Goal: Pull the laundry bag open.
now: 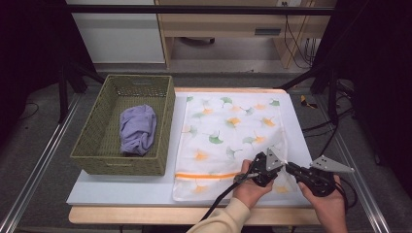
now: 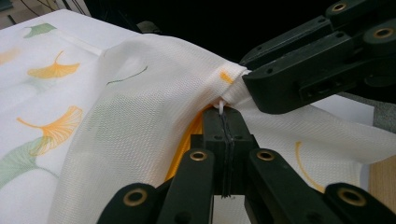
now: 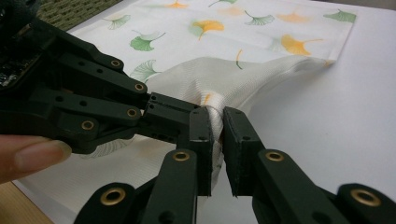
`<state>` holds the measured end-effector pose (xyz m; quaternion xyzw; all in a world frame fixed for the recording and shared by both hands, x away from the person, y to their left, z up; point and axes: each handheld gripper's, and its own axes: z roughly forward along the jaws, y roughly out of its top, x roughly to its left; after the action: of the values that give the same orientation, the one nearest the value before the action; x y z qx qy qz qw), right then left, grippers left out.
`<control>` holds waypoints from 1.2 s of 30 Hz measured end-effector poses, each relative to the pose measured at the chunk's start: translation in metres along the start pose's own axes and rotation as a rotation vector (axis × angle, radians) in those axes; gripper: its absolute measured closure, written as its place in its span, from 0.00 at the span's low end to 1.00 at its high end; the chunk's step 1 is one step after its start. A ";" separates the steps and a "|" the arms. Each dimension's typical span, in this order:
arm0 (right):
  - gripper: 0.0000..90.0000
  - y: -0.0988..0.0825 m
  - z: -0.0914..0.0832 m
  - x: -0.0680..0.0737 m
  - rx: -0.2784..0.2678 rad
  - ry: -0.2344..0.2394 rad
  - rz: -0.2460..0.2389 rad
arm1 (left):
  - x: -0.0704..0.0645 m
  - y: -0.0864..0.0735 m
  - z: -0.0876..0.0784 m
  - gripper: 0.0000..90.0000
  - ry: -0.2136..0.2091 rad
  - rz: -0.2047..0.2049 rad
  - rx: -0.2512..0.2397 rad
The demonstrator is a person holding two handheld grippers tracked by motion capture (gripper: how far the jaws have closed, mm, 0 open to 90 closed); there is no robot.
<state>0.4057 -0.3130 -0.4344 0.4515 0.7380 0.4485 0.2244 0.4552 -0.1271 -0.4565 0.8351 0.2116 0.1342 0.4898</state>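
Observation:
A white mesh bag [image 1: 228, 131] printed with ginkgo leaves lies flat on the white board, with an orange zipper [image 1: 204, 175] across its near end. My left gripper [image 1: 283, 165] is shut on the small white zipper pull [image 2: 223, 107] at the bag's near right corner. Right beside it, my right gripper [image 1: 290, 168] pinches a raised fold of the bag's fabric [image 3: 215, 122] between its pads. In the left gripper view, my left gripper [image 2: 226, 115] points at the lifted mesh [image 2: 140, 102], and the right gripper [image 2: 250, 86] comes in from the upper right. The two grippers' tips almost touch.
A green woven basket [image 1: 167, 111] stands left of the bag and holds a crumpled purple cloth [image 1: 138, 128]. The white board [image 1: 121, 187] rests on a wooden table. Metal rails run along both sides, and dark stands and cables are at the back right.

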 end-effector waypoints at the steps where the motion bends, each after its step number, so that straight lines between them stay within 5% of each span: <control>1: 0.90 0.000 0.000 0.000 0.001 0.001 0.002 | 0.000 0.000 0.000 0.99 0.002 0.000 -0.001; 12: 0.86 -0.002 0.004 -0.002 0.031 0.008 0.027 | 0.000 0.000 -0.002 0.99 0.006 -0.003 -0.017; 20: 0.94 -0.001 0.004 -0.001 0.047 0.007 0.019 | -0.002 0.000 -0.003 0.99 0.012 -0.014 -0.018; 30: 0.96 0.002 0.003 0.005 0.049 -0.015 -0.008 | -0.012 -0.003 -0.006 1.00 0.087 -0.097 -0.038; 33: 0.96 0.003 0.003 0.006 0.053 -0.023 -0.010 | -0.015 -0.005 -0.006 1.00 0.100 -0.170 -0.054; 36: 0.96 0.003 0.004 0.007 0.056 -0.030 -0.016 | -0.018 -0.007 -0.006 1.00 0.123 -0.196 -0.063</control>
<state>0.4060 -0.3044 -0.4333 0.4584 0.7503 0.4192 0.2262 0.4359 -0.1284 -0.4603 0.7848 0.3176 0.1434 0.5125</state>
